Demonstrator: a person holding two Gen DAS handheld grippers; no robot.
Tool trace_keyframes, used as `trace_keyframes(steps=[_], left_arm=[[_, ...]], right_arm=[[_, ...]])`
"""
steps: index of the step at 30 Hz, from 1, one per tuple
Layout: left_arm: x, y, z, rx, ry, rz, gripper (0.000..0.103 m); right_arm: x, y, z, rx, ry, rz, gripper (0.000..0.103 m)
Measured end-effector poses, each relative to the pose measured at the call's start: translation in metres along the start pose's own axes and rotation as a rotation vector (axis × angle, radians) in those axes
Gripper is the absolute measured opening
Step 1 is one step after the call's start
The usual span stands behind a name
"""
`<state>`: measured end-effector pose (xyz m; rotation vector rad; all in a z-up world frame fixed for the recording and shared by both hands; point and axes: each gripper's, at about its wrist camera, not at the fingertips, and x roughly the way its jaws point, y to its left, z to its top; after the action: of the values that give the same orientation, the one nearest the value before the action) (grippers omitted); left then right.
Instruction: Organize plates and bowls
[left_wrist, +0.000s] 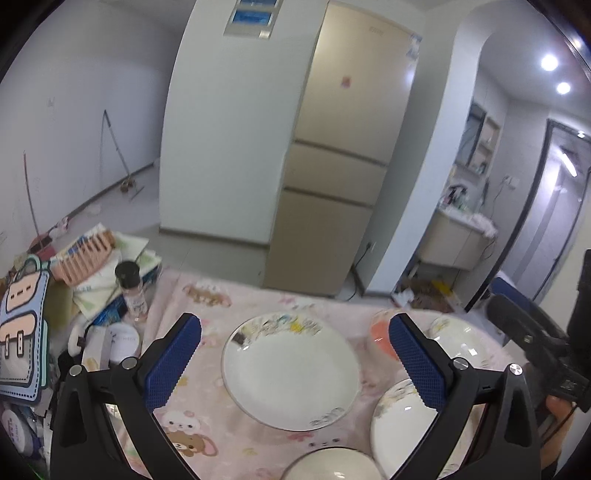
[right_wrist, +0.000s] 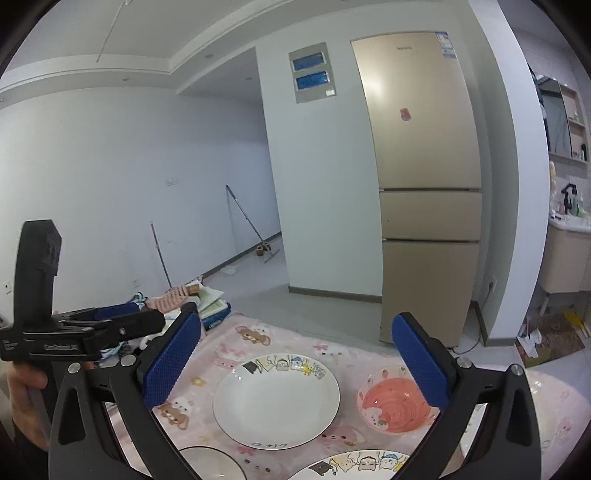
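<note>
Left wrist view: the left gripper (left_wrist: 295, 360) hovers with fingers spread wide above a white cartoon-rimmed plate (left_wrist: 291, 373) on the pink tablecloth (left_wrist: 207, 413); the right gripper (right_wrist: 297, 363) likewise gapes, pink bowl (right_wrist: 397, 400) beside it.

Even cool indoor light, fisheye-warped edges, slight motion blur

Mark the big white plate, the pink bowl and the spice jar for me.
big white plate (right_wrist: 276, 402), right wrist view, bare centre.
pink bowl (right_wrist: 395, 404), right wrist view, inner bottom.
spice jar (left_wrist: 132, 291), left wrist view, clear body.
</note>
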<state>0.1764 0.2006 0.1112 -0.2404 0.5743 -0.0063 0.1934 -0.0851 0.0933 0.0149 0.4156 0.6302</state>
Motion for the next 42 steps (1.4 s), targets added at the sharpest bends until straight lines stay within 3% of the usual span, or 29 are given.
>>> trace_keyframes(steps=[4, 8, 10, 12, 19, 25, 28, 32, 34, 36, 42], left_arm=[[0.034, 0.021, -0.013, -0.046, 0.076, 0.020, 0.103], [0.059, 0.029, -0.028, -0.029, 0.153, 0.069, 0.103], [0.064, 0.027, -0.031, -0.023, 0.150, 0.092, 0.102], [0.068, 0.025, -0.033, -0.020, 0.161, 0.068, 0.102], [0.104, 0.033, -0.051, -0.019, 0.253, 0.096, 0.102], [0.126, 0.053, -0.065, -0.090, 0.318, 0.075, 0.101], [0.135, 0.061, -0.071, -0.131, 0.351, 0.061, 0.089], [0.144, 0.067, -0.079, -0.144, 0.374, 0.075, 0.081], [0.150, 0.069, -0.083, -0.152, 0.392, 0.082, 0.073], [0.155, 0.071, -0.087, -0.161, 0.410, 0.076, 0.068], [0.166, 0.070, -0.097, -0.158, 0.442, 0.078, 0.052]], right_arm=[[0.021, -0.007, -0.012, 0.005, 0.062, -0.008, 0.103], [0.040, -0.017, -0.030, 0.044, 0.117, 0.014, 0.103], [0.050, -0.024, -0.038, 0.067, 0.149, 0.024, 0.103], [0.060, -0.031, -0.048, 0.092, 0.185, 0.027, 0.103], [0.083, -0.056, -0.069, 0.213, 0.286, 0.075, 0.103], [0.097, -0.066, -0.085, 0.266, 0.360, 0.083, 0.081], [0.103, -0.069, -0.093, 0.284, 0.393, 0.096, 0.075], [0.112, -0.069, -0.103, 0.292, 0.437, 0.101, 0.068], [0.116, -0.068, -0.106, 0.284, 0.453, 0.109, 0.060], [0.120, -0.067, -0.110, 0.283, 0.470, 0.113, 0.046], [0.130, -0.068, -0.119, 0.307, 0.492, 0.102, 0.043]])
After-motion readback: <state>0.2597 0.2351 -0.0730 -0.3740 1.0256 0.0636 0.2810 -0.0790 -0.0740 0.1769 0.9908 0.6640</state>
